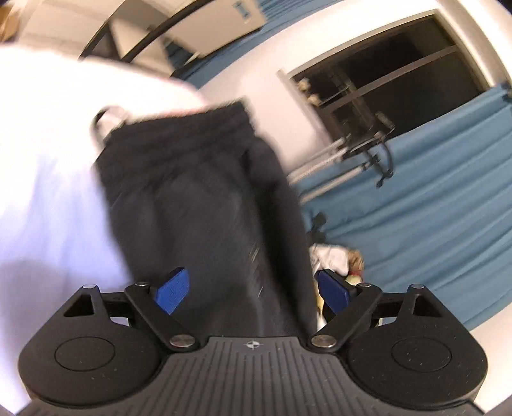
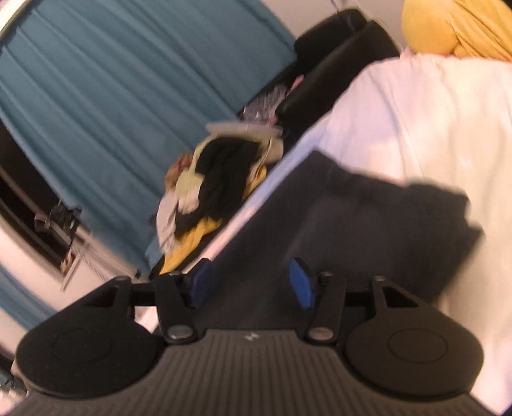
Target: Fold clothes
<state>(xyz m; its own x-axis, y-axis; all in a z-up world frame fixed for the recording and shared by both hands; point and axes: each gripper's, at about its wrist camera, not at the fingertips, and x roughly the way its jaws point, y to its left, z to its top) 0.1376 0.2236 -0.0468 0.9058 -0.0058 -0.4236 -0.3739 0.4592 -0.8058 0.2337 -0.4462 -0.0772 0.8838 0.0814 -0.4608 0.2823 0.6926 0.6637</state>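
A dark garment with a gathered elastic waistband at its far end lies on a white cloth-covered surface. My left gripper hovers over its near end, and its blue pads stand wide apart without pressing on the fabric. In the right wrist view the same dark garment lies flat near the edge of the white surface. My right gripper is over it, open about halfway, with the pads clear of the cloth. Both views are motion-blurred.
A heap of mixed clothes, black, yellow and pale, sits beyond the surface's edge. Blue curtains hang behind. A black seat and a yellow bundle are at the back. A dark window and metal rods are on the right.
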